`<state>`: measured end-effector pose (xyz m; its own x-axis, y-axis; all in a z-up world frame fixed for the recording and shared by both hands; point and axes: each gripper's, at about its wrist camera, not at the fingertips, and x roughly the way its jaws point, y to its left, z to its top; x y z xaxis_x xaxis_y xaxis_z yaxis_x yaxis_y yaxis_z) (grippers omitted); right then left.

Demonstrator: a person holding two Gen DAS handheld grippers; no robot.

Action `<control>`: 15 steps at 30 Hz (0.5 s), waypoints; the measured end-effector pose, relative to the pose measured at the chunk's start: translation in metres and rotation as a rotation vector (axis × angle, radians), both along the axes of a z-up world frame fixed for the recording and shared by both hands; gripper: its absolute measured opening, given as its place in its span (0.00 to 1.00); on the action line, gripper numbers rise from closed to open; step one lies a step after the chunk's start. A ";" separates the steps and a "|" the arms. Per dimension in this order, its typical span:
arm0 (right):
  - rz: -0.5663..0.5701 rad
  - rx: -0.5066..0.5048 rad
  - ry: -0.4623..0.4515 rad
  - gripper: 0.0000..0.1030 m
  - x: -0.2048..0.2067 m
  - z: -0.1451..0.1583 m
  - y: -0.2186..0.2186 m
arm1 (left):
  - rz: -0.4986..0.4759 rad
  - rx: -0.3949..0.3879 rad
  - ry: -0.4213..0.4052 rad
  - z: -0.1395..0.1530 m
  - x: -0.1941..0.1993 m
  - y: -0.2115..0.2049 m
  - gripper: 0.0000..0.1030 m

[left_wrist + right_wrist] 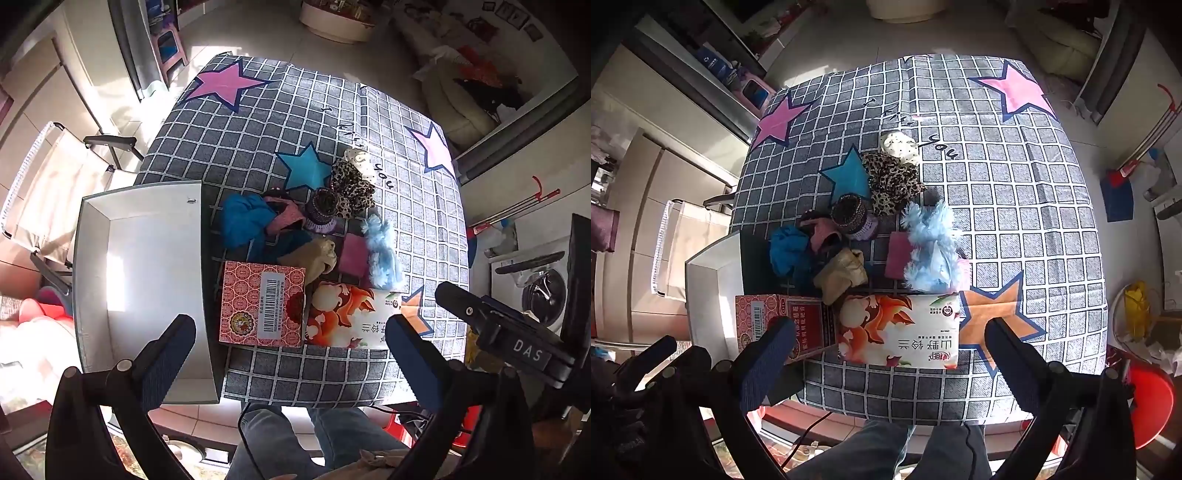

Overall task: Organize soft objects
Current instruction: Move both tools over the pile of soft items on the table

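Hovering wide-open, empty: left claw [291, 347], right claw [890, 350] marked "DAS", tablecloth [1015, 206] reading "you"

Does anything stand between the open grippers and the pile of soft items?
Yes: the red patterned box and fox-printed tissue pack lie on the table's near side, between both grippers and the soft pile.

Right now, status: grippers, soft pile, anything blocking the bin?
Left gripper and right gripper open, empty, above table edge. Soft pile untouched on cloth. White bin empty. Red box, tissue pack sit before pile.
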<state>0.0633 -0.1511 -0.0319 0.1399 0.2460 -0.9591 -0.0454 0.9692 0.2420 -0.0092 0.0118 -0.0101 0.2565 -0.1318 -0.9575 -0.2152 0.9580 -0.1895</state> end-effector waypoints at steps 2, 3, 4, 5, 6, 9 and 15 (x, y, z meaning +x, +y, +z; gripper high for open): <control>0.001 0.001 0.001 1.00 -0.005 0.000 -0.015 | -0.010 -0.006 -0.004 0.002 -0.001 0.000 1.00; 0.003 -0.002 0.001 1.00 -0.007 0.000 -0.017 | -0.015 -0.011 -0.009 0.003 -0.002 0.000 1.00; 0.004 -0.003 0.001 1.00 -0.008 0.001 -0.020 | -0.019 -0.012 -0.013 0.004 -0.001 -0.001 1.00; 0.005 -0.002 0.001 1.00 -0.010 0.001 -0.024 | -0.023 -0.015 -0.016 0.005 -0.001 -0.001 1.00; 0.005 -0.002 0.000 1.00 -0.012 0.002 -0.030 | -0.028 -0.019 -0.016 0.006 -0.001 -0.002 1.00; 0.002 -0.005 -0.002 1.00 -0.016 0.003 -0.035 | -0.044 -0.030 -0.013 0.006 0.000 -0.005 1.00; -0.020 -0.009 0.001 1.00 -0.017 0.002 -0.035 | -0.061 -0.035 0.001 0.004 0.004 -0.004 1.00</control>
<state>0.0463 -0.1859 -0.0297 0.1440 0.2347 -0.9613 -0.0264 0.9720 0.2334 -0.0057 0.0078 -0.0061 0.2460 -0.1808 -0.9523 -0.1564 0.9622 -0.2231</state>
